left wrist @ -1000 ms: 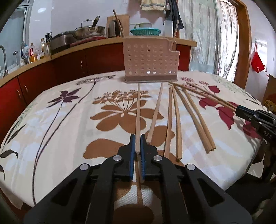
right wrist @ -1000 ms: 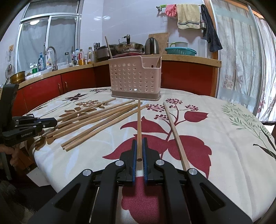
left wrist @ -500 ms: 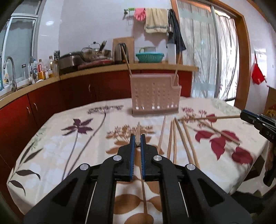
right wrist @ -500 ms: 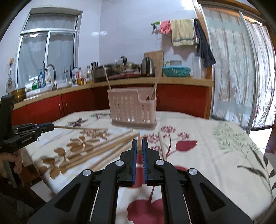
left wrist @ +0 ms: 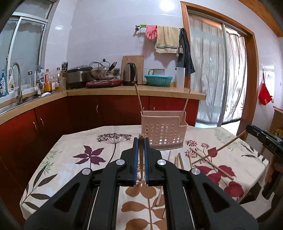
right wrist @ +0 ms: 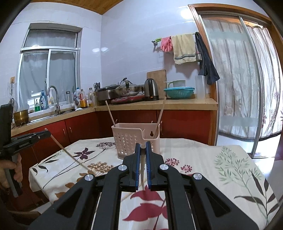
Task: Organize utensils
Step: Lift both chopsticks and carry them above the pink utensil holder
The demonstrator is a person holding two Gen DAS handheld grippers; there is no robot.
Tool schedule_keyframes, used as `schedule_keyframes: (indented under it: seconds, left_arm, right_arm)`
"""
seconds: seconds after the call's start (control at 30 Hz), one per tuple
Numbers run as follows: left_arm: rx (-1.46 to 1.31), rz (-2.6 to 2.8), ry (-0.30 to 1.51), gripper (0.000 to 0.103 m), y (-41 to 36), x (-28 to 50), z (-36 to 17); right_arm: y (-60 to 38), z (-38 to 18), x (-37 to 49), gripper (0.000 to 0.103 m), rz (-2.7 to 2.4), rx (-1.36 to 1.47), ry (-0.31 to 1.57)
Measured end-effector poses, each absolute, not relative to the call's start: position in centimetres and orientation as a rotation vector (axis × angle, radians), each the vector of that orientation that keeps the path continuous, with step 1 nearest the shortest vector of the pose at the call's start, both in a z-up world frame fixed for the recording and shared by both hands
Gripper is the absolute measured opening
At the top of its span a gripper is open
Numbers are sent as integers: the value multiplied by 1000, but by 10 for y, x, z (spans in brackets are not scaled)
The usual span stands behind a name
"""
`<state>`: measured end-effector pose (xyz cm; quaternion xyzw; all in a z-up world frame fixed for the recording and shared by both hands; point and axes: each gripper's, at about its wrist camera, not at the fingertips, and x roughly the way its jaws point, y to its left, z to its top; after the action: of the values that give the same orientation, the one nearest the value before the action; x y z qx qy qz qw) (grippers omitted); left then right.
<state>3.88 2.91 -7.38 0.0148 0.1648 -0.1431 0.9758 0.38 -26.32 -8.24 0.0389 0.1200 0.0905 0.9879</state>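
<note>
While each gripper clamps one chopstick above the tabletop (left wrist: 74,141), left gripper (left wrist: 141,155), right gripper (right wrist: 143,159), pink basket (left wrist: 163,132) near far edge, loose chopsticks (left wrist: 178,159) before it, near side bare.

Both views evenly bright — daylight through the window (right wrist: 49,77) and curtained glass door (left wrist: 215,74). Ceiling-lamp glare on the glossy wall tiles (left wrist: 167,5). Heavy fisheye bending, dark vignette corners — near tablecloth (right wrist: 141,200) motion-blurred.
</note>
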Motion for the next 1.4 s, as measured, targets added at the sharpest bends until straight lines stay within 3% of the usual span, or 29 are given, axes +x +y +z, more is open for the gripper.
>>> schedule_keyframes:
  seconds: [0.67, 1.07, 1.4]
  left_arm:
    - [0, -316, 348, 7, 31, 99, -53]
    - [-5, -347, 269, 7, 21, 116, -18]
    - [20, -390, 202, 7, 2, 138, 11]
  right_arm:
    - [-251, -59, 72, 7, 192, 53, 300]
    - [-251, -39, 101, 7, 193, 18, 354]
    - [-253, -7, 122, 7, 196, -10, 286]
